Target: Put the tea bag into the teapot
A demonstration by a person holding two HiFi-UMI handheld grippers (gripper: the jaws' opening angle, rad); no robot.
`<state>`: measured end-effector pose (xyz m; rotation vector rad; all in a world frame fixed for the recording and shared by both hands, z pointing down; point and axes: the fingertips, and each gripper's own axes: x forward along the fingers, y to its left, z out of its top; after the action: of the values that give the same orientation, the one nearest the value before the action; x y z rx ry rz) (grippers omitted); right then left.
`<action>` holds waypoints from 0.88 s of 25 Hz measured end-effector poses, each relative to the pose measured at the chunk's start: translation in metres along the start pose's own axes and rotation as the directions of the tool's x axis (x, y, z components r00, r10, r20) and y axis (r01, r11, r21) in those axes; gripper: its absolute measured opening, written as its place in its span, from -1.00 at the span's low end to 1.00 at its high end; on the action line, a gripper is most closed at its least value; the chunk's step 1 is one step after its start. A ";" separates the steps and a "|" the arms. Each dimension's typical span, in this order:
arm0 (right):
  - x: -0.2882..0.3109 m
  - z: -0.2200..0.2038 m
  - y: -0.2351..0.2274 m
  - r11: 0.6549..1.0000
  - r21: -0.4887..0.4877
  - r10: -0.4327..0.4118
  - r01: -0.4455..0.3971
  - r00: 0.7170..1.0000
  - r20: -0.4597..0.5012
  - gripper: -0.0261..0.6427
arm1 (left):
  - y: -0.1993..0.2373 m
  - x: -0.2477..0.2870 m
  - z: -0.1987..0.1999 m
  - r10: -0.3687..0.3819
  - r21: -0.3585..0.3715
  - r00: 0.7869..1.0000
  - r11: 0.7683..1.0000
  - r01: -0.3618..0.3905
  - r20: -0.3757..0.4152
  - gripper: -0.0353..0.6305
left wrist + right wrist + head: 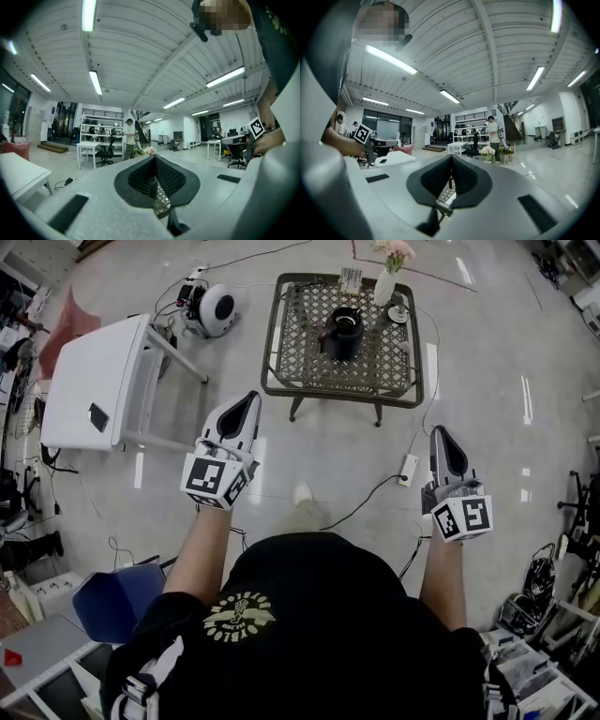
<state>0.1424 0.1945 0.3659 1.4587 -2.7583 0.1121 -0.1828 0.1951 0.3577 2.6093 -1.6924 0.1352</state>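
Only the head view actually shows the black teapot. It sits about mid-top on the dark metal lattice-top table. The tea bag is too small to pick out from up there. The two gripper views look out low and level, so all they catch of that table is a sliver of lattice through the gap under the jaws. What they do show is the ribbed white ceiling with its strip lights.

The left gripper has its fingers pressed together at the tip with nothing between them, and its own view shows that clearly. It's the same for the right gripper, which is shut tight and empty in its view.

Both are held over the glossy grey floor, short of the lattice table. The bare forearms are stretched forward, and the tips point toward the table.

A white power strip lies on the floor near the table's front right leg. A white rectangular table stands off to the lattice table's left. A white vase with pink flowers is on the lattice table's far right. Way beyond it, a standing person in a pale top is beside a white shelving rack.
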 end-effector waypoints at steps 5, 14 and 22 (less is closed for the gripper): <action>0.008 0.003 0.004 1.000 0.007 -0.024 0.024 1.000 -0.017 -0.90 | 0.008 0.006 -0.008 -0.024 0.019 0.999 1.000 0.024 -0.023 -0.90; 0.026 0.020 0.006 0.994 -0.001 -0.110 0.110 0.994 -0.012 -0.90 | 0.031 0.037 0.002 -0.086 0.091 0.996 0.992 0.086 -0.003 -0.90; 0.035 0.035 0.019 0.989 -0.043 -0.139 0.139 0.990 -0.002 -0.90 | 0.048 0.056 0.002 -0.145 0.046 0.989 0.989 0.144 0.022 -0.90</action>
<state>0.1082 0.1739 0.3314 1.6310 -2.6279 0.0541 -0.2035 0.1244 0.3592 2.7660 -1.5170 0.1372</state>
